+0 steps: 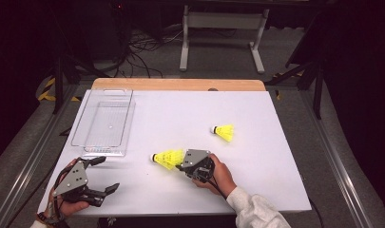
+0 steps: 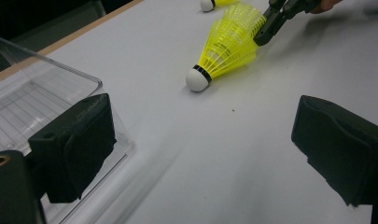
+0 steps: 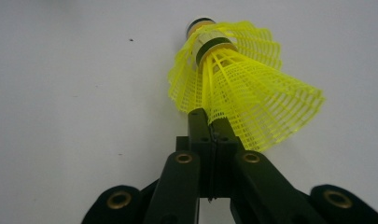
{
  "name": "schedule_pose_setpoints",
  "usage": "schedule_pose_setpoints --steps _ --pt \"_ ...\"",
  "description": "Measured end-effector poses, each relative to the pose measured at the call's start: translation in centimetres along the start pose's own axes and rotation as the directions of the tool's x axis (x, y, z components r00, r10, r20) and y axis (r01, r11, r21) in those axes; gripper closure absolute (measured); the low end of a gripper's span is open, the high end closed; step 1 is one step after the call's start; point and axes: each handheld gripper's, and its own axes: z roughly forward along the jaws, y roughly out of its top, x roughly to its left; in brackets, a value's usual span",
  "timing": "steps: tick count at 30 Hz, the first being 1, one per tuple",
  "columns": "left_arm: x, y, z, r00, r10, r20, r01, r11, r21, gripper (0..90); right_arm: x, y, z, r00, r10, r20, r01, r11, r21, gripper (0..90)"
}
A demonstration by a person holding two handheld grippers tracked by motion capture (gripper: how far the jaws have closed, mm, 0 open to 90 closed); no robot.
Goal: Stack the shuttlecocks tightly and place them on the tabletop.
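The right hand-held gripper (image 1: 182,165) is clenched on the skirt edge of a pair of yellow shuttlecocks (image 1: 168,158), one nested inside the other. The right gripper view shows two cork bases stacked in line and the jaws pressed flat together over the mesh rim. The pair sits low at the worktop (image 1: 275,171), just off the near right corner of the clear plastic tray (image 1: 128,124), with the white cork pointing toward that tray. Whether the cork rests on the surface or is slightly lifted I cannot tell.

The step in hand looks like carrying the gripped pair toward the tray. A third yellow shuttlecock (image 1: 224,132) lies loose well to the right of the tray, past the gripped pair.

The left hand-held gripper (image 1: 102,175) is released, its jaws spread wide with nothing between them. It waits just in front of the tray's near edge.

The next move likely calls for lifting the pair high enough to clear the tray's wall, moving it over the tray floor, then letting the jaws part. The grip is on thin flexible mesh, so the hold may be slight and a quick swing could shake the pair loose or split it.
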Motion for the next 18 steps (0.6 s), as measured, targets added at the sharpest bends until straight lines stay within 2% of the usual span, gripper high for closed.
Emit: schedule_pose_setpoints --steps 18 --pt "0.1 -0.03 0.17 1.0 -0.006 0.003 0.005 1.0 0.003 7.0 -0.26 -0.05 0.6 0.9999 0.01 -0.007 -0.01 1.0 0.003 89.6"
